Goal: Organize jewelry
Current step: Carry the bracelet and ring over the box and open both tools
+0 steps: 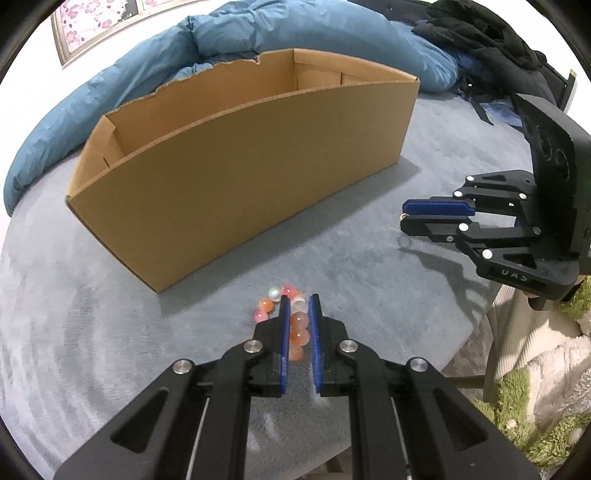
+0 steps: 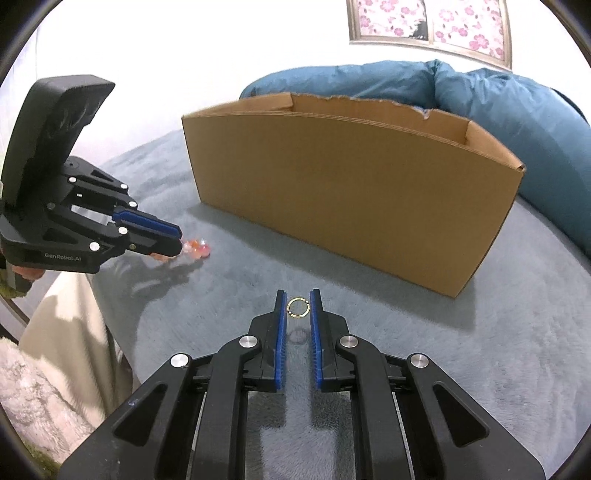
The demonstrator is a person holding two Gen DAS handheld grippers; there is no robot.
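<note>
A bracelet of pink, orange and clear beads (image 1: 299, 322) hangs between the blue pads of my left gripper (image 1: 298, 300), which is shut on it. Part of its loop spills out to the left of the fingers. From the right wrist the same bracelet (image 2: 197, 250) shows just above the grey cover, at the tip of the left gripper (image 2: 179, 240). My right gripper (image 2: 298, 294) is shut on a thin gold ring (image 2: 298, 316), held off the surface with its shadow beneath. The right gripper (image 1: 404, 216) also shows at the right of the left wrist view.
A long open cardboard box (image 1: 240, 177) (image 2: 351, 206) stands just beyond both grippers on a grey plush cover (image 1: 351, 280). A blue duvet (image 1: 314, 33) lies behind it, with black clothing (image 1: 480, 33) at the far right. A fleecy sleeve (image 2: 40, 387) is at the near edge.
</note>
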